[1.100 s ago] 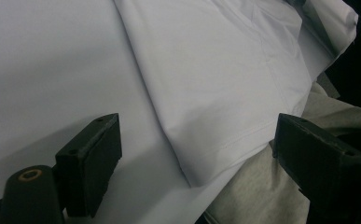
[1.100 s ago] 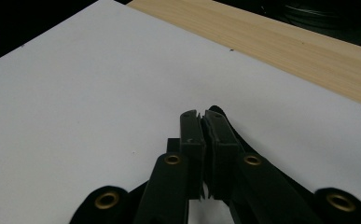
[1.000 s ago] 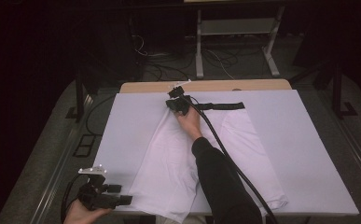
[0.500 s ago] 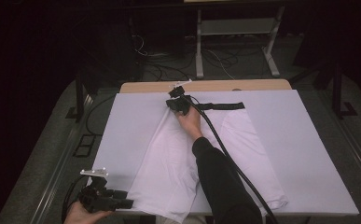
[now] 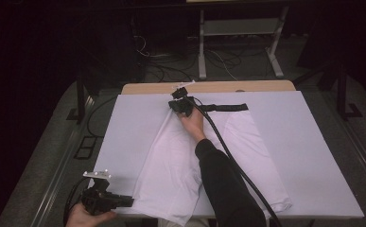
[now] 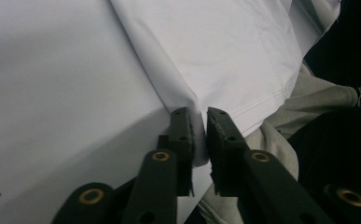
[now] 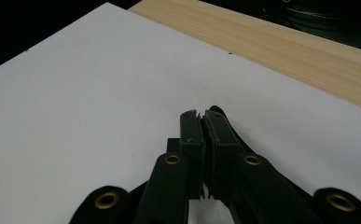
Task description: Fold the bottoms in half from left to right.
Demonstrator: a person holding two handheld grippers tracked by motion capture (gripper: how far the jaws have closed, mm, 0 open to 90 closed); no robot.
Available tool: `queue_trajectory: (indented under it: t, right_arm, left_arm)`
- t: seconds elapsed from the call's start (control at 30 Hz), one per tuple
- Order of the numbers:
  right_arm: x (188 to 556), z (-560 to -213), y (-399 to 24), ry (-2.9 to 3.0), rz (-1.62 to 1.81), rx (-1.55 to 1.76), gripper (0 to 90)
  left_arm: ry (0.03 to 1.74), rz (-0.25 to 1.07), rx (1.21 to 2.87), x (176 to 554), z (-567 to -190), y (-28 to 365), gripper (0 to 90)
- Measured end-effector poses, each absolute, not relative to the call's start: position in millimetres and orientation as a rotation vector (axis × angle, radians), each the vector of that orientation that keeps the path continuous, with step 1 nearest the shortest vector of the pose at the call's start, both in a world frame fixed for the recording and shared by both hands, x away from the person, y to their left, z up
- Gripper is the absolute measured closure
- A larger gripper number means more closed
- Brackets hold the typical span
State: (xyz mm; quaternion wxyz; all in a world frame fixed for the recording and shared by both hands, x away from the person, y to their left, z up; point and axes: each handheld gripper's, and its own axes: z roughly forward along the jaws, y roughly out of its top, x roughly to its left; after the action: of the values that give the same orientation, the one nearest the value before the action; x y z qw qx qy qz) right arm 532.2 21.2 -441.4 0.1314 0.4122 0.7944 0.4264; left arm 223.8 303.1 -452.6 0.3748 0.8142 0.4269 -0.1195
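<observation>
A white garment (image 5: 171,161) with a black waistband (image 5: 225,107) lies spread on the white-covered table (image 5: 303,142). My left gripper (image 5: 129,202) is at the table's near left edge. Its jaws have just been closing and now pinch the garment's near left hem corner (image 6: 198,140). My right gripper (image 5: 178,106) rests at the far end of the garment, shut on the left end of the black waistband (image 7: 219,113). The person's dark sleeve lies over the middle of the garment.
A bare wooden strip (image 5: 218,87) runs along the table's far edge, seen close in the right gripper view as wood (image 7: 285,42). A thick black cable (image 5: 228,151) trails over the garment. Grey trousers (image 6: 308,102) are beside the near edge. The floor behind holds cables and stands.
The left gripper's jaws went from wide to closed on the garment's hem corner, with the hand shifting slightly toward it. The right hand and gripper stayed where they were.
</observation>
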Motion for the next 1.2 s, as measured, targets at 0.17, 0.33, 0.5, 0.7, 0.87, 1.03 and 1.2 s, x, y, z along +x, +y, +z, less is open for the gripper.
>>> queue_trajectory:
  t: [0.17,0.33,0.5,0.7,0.87,1.03,1.2]
  right_arm:
    - [532.5,-441.9,21.2,2.306,1.243,1.201,85.4]
    - [532.7,-439.5,19.8,2.305,1.253,1.205,85.4]
    - [534.3,-433.0,14.7,2.299,1.277,1.212,85.3]
    - [535.9,-426.5,7.6,2.302,1.294,1.217,85.4]
    - [535.7,-422.6,4.8,2.311,1.292,1.204,85.3]
    - [535.8,-418.4,1.6,2.315,1.294,1.194,85.4]
    - [535.9,-415.6,-1.4,2.322,1.29,1.188,85.4]
  left_arm:
    - [1.072,-0.308,2.092,223.8,-451.3,300.8,86.4]
    - [1.015,-0.294,2.093,223.1,-442.1,296.5,86.6]
    - [0.953,-0.278,2.092,223.0,-431.2,286.2,86.7]
    - [0.886,-0.282,2.102,225.3,-422.5,271.2,86.7]
    - [0.839,-0.287,2.122,224.6,-415.7,261.5,86.6]
    - [0.792,-0.285,2.127,224.5,-409.0,252.5,86.7]
    - [0.746,-0.299,2.145,224.0,-405.4,241.5,86.7]
